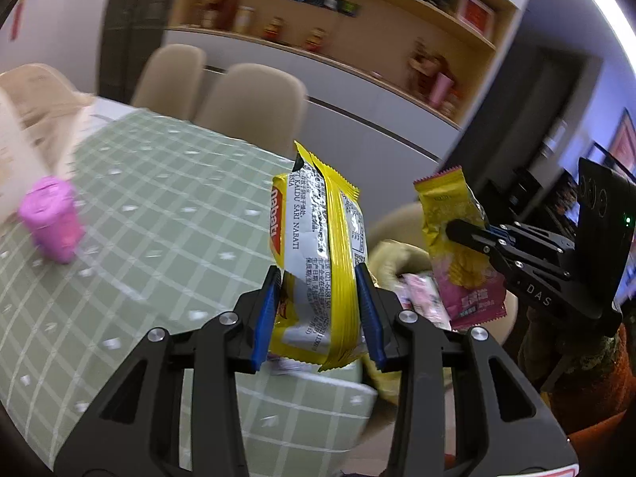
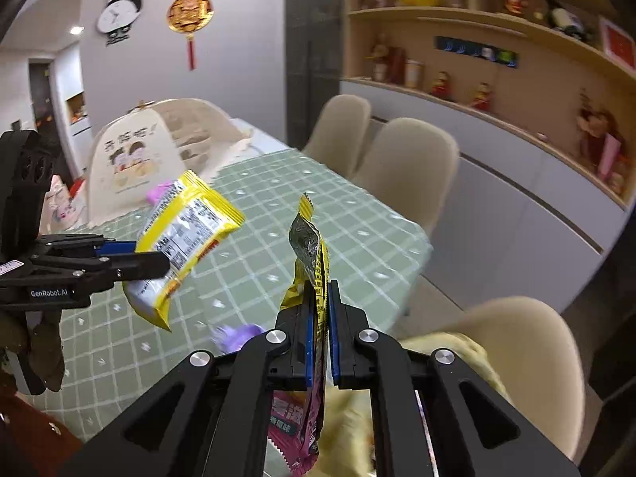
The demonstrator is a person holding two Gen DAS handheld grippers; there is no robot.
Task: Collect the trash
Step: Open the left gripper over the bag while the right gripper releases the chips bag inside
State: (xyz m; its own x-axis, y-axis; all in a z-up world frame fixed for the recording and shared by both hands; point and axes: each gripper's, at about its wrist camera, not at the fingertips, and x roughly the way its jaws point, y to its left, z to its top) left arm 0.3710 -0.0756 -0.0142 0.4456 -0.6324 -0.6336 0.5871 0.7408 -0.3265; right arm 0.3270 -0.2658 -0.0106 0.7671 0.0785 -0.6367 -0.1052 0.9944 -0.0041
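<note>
My left gripper (image 1: 320,302) is shut on a yellow Nabati wrapper (image 1: 318,246) and holds it upright above the table's near corner; the wrapper also shows in the right wrist view (image 2: 187,234). My right gripper (image 2: 320,322) is shut on a yellow and pink snack wrapper (image 2: 314,274), held on edge. The same wrapper (image 1: 457,246) shows in the left wrist view, right of the Nabati one, over a beige bag (image 1: 391,262) off the table's edge. A pink wrapper (image 1: 423,298) lies in that bag.
A green checked tablecloth (image 1: 159,206) covers the table. A pink cup (image 1: 53,220) stands at its left. A purple item (image 2: 238,336) lies near the table's front edge. A white printed bag (image 2: 131,163) stands at the far end. Beige chairs (image 2: 405,163) line the far side.
</note>
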